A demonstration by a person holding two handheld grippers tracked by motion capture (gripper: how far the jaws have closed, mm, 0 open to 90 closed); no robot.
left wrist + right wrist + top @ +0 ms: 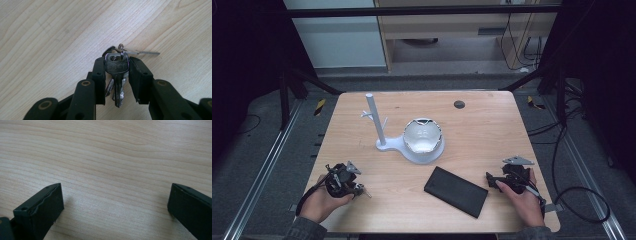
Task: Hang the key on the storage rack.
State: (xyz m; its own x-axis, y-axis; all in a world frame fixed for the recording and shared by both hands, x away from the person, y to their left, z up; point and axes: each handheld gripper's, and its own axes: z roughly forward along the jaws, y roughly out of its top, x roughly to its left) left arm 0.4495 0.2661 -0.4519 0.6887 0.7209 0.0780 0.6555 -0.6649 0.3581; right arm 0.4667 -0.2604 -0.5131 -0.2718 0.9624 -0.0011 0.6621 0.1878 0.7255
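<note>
A small bunch of metal keys [116,68] on a ring sits between the black jaws of my left gripper [116,63]. The pads press on both sides of the front key's head, and one key sticks out flat to the right on the wood. From above, that gripper [357,187] rests at the table's front left with the keys [363,191] at its tip. My right gripper [490,180] lies at the front right, its jaws wide apart over bare wood [115,195] with nothing between them.
A white stand [384,146] with an upright post [374,117] and small pegs holds a white bowl [422,136] at mid-table. A flat black slab [456,191] lies between the two grippers near the front edge. A dark round spot [459,104] marks the far side.
</note>
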